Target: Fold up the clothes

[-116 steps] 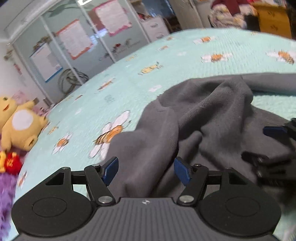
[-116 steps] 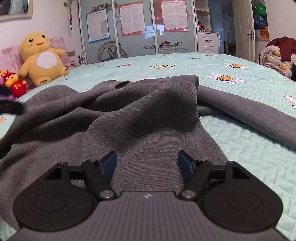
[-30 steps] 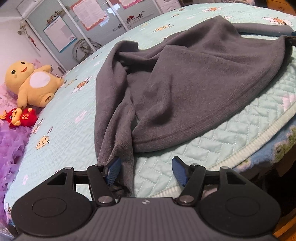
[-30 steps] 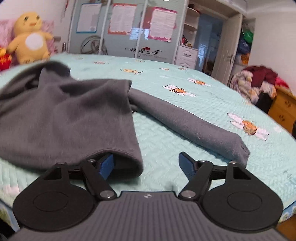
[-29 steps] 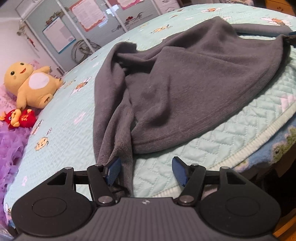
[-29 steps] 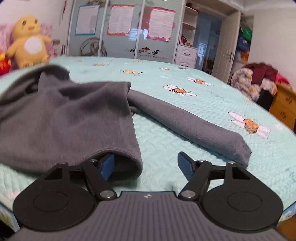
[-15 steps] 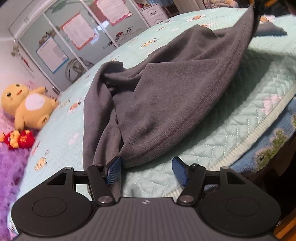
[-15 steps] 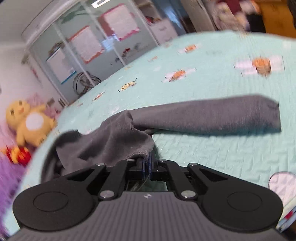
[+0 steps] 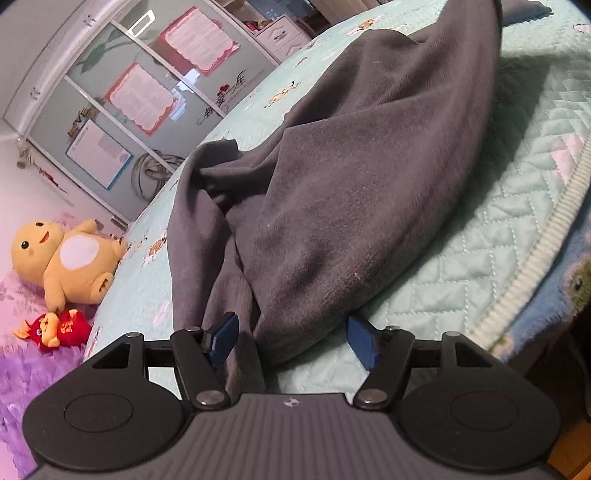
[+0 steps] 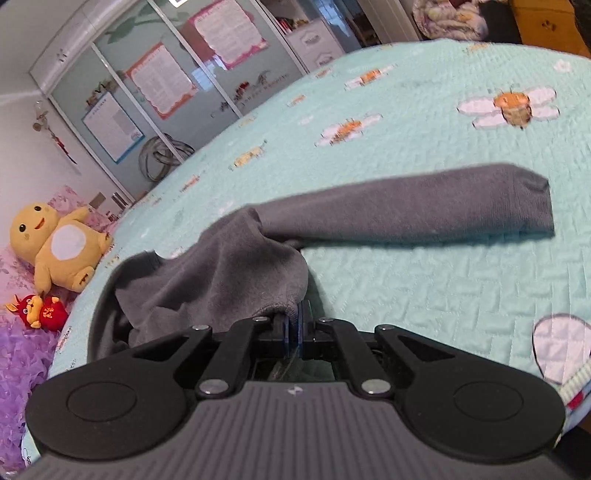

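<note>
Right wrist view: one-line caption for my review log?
Right gripper shut on the grey sweater hem, one sleeve lying flat across the bee-print quilt.

Even, soft indoor light. Glare patch on cabinet doors [image 9: 147, 22], upper left. Soft shadow right of the grey garment [image 9: 351, 177]. Strong fisheye bending at edges; right-wrist view slightly motion-blurred.

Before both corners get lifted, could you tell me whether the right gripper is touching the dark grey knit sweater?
Touching. The right wrist view shows the right gripper shut on the dark grey knit sweater, hem pinched between its blue pads.
</note>
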A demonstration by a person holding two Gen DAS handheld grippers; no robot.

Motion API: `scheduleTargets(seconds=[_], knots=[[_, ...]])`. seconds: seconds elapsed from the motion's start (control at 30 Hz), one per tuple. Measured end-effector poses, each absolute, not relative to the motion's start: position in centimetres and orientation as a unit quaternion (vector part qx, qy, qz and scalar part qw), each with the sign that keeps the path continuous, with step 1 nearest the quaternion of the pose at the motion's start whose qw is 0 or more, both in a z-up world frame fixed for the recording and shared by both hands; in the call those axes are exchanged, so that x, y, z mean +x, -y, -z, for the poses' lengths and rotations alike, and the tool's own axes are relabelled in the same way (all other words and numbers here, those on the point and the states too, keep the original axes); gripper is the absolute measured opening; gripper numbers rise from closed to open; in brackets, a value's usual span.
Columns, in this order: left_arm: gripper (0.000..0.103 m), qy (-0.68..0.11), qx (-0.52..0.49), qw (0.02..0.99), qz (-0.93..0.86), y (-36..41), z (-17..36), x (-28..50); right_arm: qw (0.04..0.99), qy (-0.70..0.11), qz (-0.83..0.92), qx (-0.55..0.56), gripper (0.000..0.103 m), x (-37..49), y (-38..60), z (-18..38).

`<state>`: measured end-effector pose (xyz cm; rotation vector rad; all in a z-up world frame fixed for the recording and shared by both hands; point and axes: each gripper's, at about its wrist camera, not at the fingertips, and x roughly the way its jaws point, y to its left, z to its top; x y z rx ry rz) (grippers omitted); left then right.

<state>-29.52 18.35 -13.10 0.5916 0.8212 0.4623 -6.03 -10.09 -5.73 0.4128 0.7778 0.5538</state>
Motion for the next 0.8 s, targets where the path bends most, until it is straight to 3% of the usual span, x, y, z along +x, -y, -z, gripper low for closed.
scheduleTargets(seconds=[0.7,0.73,0.77,0.8], knots=[[0.074,-0.367,0.262,0.877,-0.165,-19.1,12.8,-28.9,0.868,-0.384,-0.215,0.229,0.005,-5.1,13.3,7.1],[0.073,-0.367,0.256,0.879,-0.164,-19.3,12.8,-28.9,0.868,-0.386,-0.213,0.230,0.005,-5.1,13.4,7.2],[0.063,-0.367,0.247,0.882,-0.160,-19.4,12.6,-28.8,0.868,-0.386,-0.211,0.229,0.006,-5.1,13.4,7.3],[0.039,-0.366,0.236,0.886,-0.157,-19.6,12.4,-28.9,0.868,-0.387,-0.210,0.229,0.006,-5.2,13.5,7.3]])
